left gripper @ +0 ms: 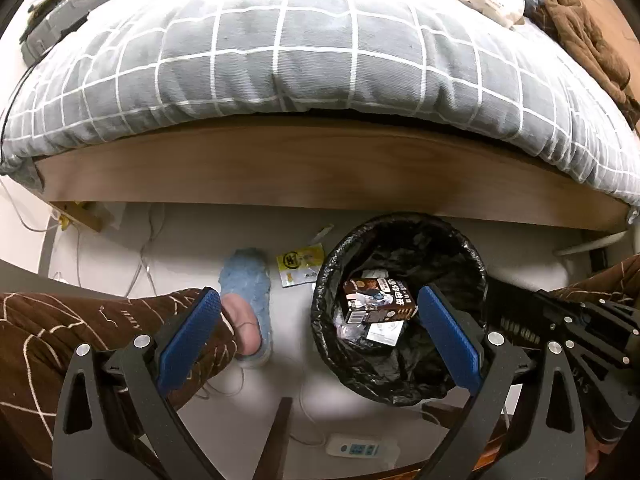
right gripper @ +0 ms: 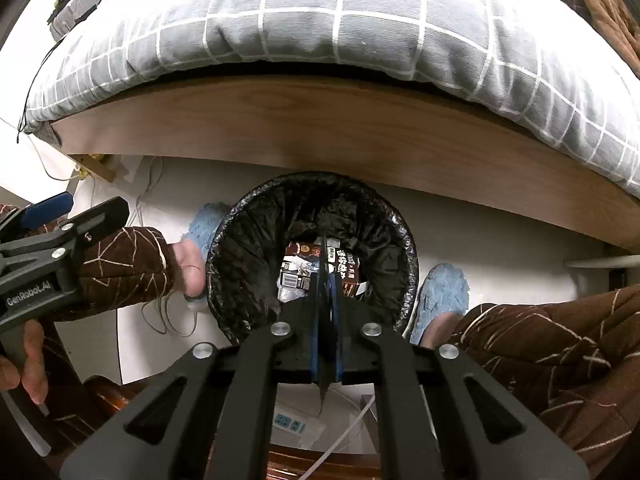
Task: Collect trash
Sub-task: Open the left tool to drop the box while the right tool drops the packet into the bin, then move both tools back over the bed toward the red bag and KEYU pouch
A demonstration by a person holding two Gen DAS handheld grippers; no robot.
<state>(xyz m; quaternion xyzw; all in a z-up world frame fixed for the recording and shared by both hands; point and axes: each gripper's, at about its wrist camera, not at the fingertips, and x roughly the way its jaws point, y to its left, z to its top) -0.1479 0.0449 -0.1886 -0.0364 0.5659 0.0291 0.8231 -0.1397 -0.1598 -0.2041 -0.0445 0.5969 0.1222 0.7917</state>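
Observation:
A round bin [left gripper: 400,220] lined with a black bag stands on the floor by the bed. A brown printed carton [left gripper: 376,300] and white scraps lie in it. My left gripper [left gripper: 318,320] hangs open above the bin's left side, nothing between its blue pads [left gripper: 188,340]. A yellow wrapper [left gripper: 300,264] lies on the floor left of the bin. My right gripper [right gripper: 326,276] points down over the bin [right gripper: 320,178], shut on a thin dark scrap [right gripper: 323,248] seen edge-on. The carton [right gripper: 344,264] shows below it. The left gripper [right gripper: 96,202] is at the left edge there.
The wooden bed frame [left gripper: 320,168] with a grey checked quilt runs just behind the bin. A person's feet in blue slippers [left gripper: 244,280] [right gripper: 440,292] flank the bin. Thin cables trail on the floor; a white power strip [left gripper: 352,449] lies near me.

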